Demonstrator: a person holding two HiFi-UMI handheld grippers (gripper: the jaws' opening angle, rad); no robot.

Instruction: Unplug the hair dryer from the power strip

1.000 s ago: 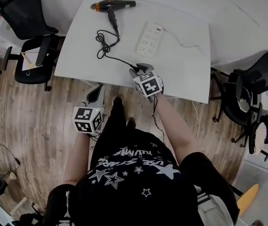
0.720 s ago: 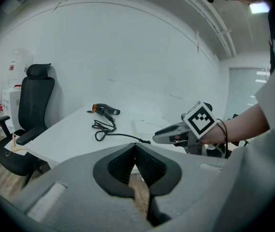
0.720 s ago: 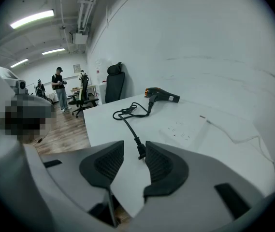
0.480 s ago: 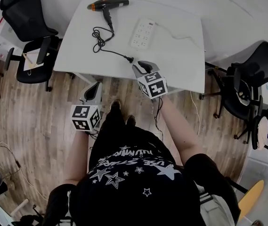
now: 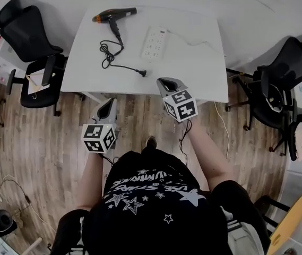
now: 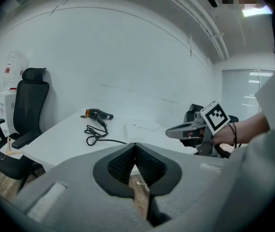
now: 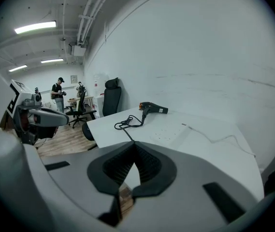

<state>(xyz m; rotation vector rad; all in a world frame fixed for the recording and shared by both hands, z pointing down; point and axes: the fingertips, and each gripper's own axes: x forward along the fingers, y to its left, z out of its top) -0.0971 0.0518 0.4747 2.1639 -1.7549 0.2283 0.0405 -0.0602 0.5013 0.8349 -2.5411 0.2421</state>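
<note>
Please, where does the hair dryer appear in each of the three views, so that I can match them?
Head view: hair dryer near the top, left of the middle.
Left gripper view: hair dryer left of centre, at mid-height.
Right gripper view: hair dryer just right of centre, at mid-height.
Shared landmark: its coiled black cord, beside it in all three.

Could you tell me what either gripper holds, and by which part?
Nothing: the left gripper and right gripper, its fingers just closed, are shut empty; the plug lies free.
</note>
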